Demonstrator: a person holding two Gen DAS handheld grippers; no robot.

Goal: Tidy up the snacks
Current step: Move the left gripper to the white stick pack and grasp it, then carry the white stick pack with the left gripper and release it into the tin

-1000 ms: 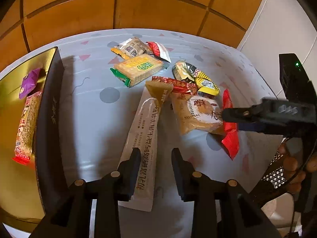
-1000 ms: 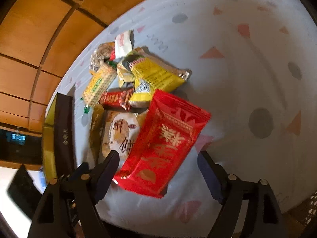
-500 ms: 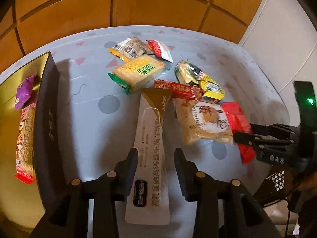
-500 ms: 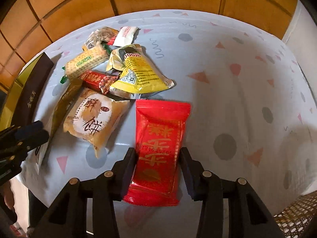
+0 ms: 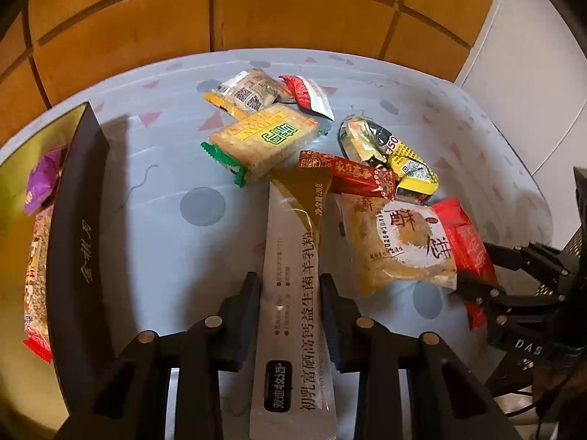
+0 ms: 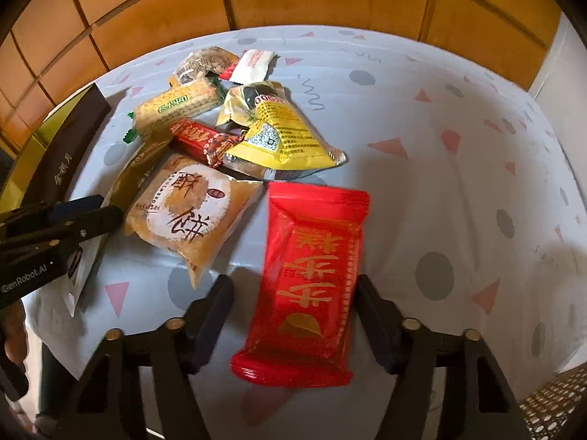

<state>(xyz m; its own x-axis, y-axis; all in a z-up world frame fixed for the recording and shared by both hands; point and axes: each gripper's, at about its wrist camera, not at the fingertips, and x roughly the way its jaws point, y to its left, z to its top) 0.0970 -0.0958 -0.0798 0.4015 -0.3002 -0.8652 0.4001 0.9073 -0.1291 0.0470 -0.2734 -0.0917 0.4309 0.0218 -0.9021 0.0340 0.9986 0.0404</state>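
Observation:
My left gripper (image 5: 291, 293) is shut on a long white-and-gold milk powder sachet (image 5: 293, 286), pads against both of its sides. My right gripper (image 6: 293, 293) is open around a red snack pack (image 6: 312, 278), with a gap on each side. A pile of snacks lies beyond: a round pastry pack (image 5: 396, 242), a red bar (image 5: 345, 174), a yellow pack (image 5: 389, 150), a cracker pack (image 5: 264, 139). A gold box (image 5: 79, 220) stands at the left and holds a purple snack (image 5: 42, 179) and an orange bar (image 5: 35, 278).
The table (image 6: 458, 183) has a pale patterned cloth. An orange tiled wall (image 5: 220, 7) runs behind it. A pastry pack (image 5: 249, 91) and a small red-white sachet (image 5: 312, 95) lie at the far side. A mesh chair (image 6: 550, 403) is at the near right edge.
My left gripper has closed onto the white sachet and straightened it. My right gripper swung around to face the red pack, narrowed on it, then opened wider.

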